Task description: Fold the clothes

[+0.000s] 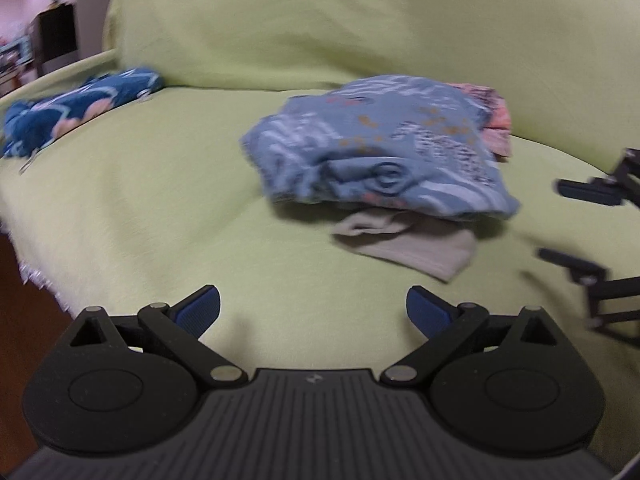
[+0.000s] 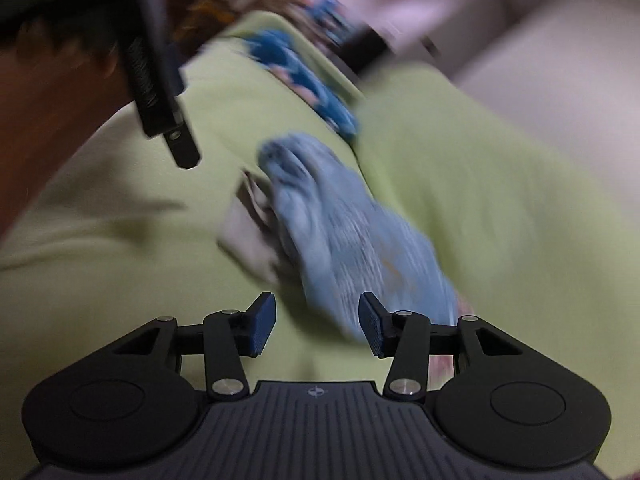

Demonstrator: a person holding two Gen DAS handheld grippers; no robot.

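Left gripper: the black two-finger left gripper [image 1: 313, 312] with blue ribbed pads hangs over the pale green cloth-covered sofa seat [image 1: 160, 216]; its fingers are spread wide and hold nothing.

Right gripper: the black right gripper [image 2: 316, 328] with blue ribbed pads also has its fingers spread apart, with nothing between them. In the left wrist view it shows at the far right edge as two parted black fingers [image 1: 588, 192].

Main garment: a crumpled grey-blue patterned garment with white stripes and small orange flecks [image 1: 384, 148] lies on the seat ahead of the left gripper and a little to its right, well apart from the pads. In the right wrist view the same blue heap [image 2: 348, 232] lies directly ahead of the right gripper; its near edge looks just beside the right-hand pad, though motion blur hides whether they touch.

Beige piece: a flat beige-grey piece of fabric [image 1: 420, 248] sticks out from under the blue garment's near edge, the part of the pile closest to the left gripper. From the right gripper it shows on the left side of the heap [image 2: 248, 236].

Pink piece: a coral-pink patterned cloth [image 1: 496, 120] peeks out behind the blue garment, on the side farthest from the left gripper.

Second garment: a dark blue garment with a pink and light-blue print [image 1: 76, 112] lies far to the left of the left gripper, at the seat's edge, well apart from the pile.
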